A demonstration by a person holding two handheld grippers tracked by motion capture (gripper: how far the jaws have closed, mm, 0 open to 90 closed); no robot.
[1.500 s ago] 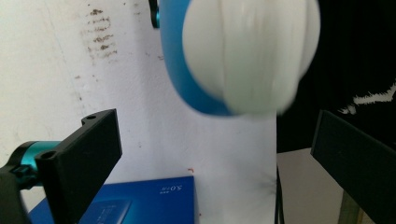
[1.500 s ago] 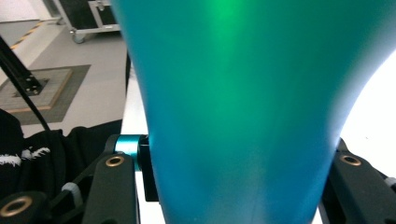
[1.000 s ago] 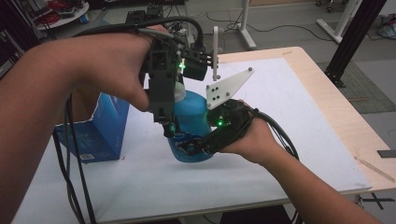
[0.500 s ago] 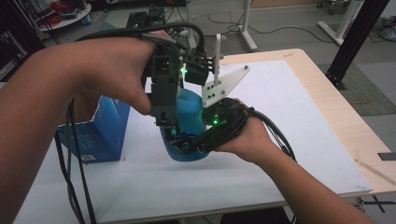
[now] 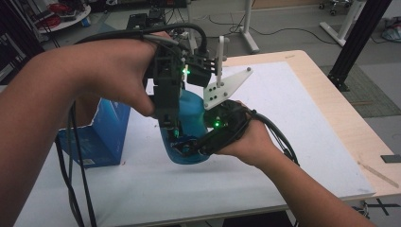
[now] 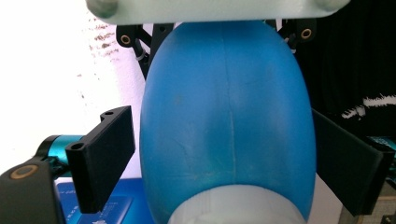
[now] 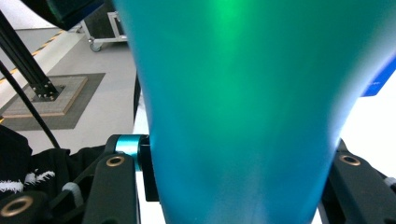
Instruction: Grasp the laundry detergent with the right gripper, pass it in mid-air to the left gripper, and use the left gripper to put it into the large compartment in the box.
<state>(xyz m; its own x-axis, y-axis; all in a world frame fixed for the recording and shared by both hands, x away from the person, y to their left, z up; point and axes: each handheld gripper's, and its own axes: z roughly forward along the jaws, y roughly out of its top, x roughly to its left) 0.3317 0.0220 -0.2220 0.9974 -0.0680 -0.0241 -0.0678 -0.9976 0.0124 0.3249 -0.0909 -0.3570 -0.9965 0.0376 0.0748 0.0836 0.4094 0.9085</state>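
- Above the middle of the white counter [image 5: 293,142], a blue bottle [image 5: 191,118] is held between two hand-held grippers, its rounded body uppermost and its long axis close to upright, leaning a little.
- Low on the bottle, the right hand-held gripper [image 5: 189,147] comes in from the right, lying almost level; its jaws are clamped on the bottle's lower part, and in the right gripper view the blue wall [image 7: 243,116] sits tight between the black linkages.
- From above and to the left, the left hand-held gripper [image 5: 169,124] points down along the bottle's side.
- In the left gripper view the bottle [image 6: 226,126] stands straight ahead between the jaws; these have just been closing on it, and a thin gap seems to remain at the left jaw, so I judge them not yet gripping.
- Both grippers are at the bottle; the coming squeeze runs across its axis.
- Left of the hands, a blue box [image 5: 101,137] stands on the counter, apart from the bottle.
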